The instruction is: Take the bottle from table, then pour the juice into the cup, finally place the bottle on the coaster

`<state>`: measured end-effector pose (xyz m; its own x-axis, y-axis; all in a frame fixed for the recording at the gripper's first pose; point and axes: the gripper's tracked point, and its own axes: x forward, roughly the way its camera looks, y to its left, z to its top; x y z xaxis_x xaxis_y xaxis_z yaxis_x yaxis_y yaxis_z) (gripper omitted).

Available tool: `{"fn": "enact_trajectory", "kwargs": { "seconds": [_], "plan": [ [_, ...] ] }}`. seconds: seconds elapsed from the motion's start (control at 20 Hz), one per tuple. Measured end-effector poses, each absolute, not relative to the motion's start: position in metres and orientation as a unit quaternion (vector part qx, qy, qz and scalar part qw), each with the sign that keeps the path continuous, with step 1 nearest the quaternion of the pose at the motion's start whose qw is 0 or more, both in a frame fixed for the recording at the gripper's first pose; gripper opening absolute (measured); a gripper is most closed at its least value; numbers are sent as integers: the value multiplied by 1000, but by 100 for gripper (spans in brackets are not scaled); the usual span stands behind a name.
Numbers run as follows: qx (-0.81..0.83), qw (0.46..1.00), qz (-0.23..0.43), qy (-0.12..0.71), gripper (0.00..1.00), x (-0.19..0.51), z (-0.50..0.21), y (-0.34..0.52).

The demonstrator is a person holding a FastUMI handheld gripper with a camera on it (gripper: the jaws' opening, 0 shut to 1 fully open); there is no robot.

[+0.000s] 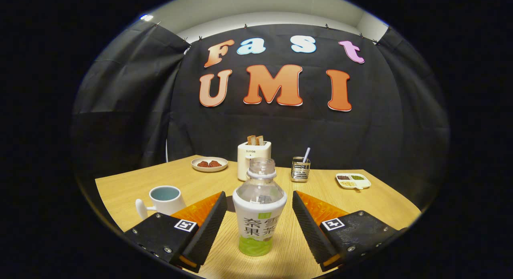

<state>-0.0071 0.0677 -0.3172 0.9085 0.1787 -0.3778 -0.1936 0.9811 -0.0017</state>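
A clear bottle (pixel 259 215) with no cap and a white-and-green label stands upright on a wooden table (pixel 380 203). It sits between the two fingers of the gripper (pixel 259 215), which are spread wide, with a gap on each side of the bottle, so neither finger touches it. A white cup (pixel 162 201) with a pale blue inside stands left of the left finger, which hides its lower part. A dark round shape just beyond that finger is mostly hidden. Farther back are a toaster (pixel 252 158), a plate (pixel 209 164), a wire holder (pixel 300 168) and a divided dish (pixel 353 180).
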Motion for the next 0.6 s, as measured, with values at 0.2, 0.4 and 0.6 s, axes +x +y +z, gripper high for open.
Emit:
{"fn": "enact_trajectory", "kwargs": {
  "seconds": [0.2, 0.4, 0.6],
  "plan": [
    [10, 968, 85, 236, 97, -9, -347, 67],
    [22, 966, 79, 247, 80, -8, -362, 68],
    [14, 967, 64, 246, 64, -7, -362, 65]
  ]
}}
